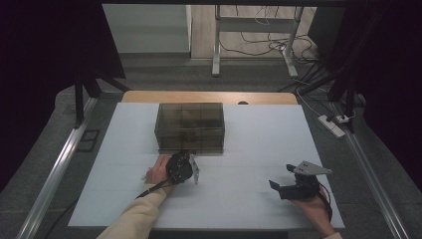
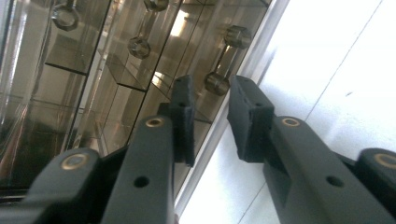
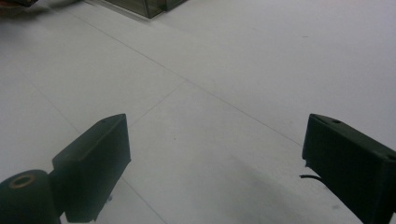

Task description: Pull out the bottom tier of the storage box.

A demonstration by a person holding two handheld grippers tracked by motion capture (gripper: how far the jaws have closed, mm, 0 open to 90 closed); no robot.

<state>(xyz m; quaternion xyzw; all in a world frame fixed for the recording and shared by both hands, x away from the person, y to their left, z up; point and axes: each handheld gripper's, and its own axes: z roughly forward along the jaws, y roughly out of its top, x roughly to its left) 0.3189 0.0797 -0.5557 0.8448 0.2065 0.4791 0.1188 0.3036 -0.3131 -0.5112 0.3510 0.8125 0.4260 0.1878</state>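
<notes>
L gripper [image 2: 210,119] at front face of smoked drawer box [image 1: 189,127], mid-table; jaws part-open, nothing between, knob [image 2: 216,82] just ahead of tips. R gripper [image 3: 215,163] wide open, empty, well apart to the right. L hand nearer.

A smoky brown, see-through drawer box [image 1: 189,127] (silver knobs [image 2: 217,82] on its front) stood on a white table [image 1: 259,189], flanked by black grippers.
</notes>
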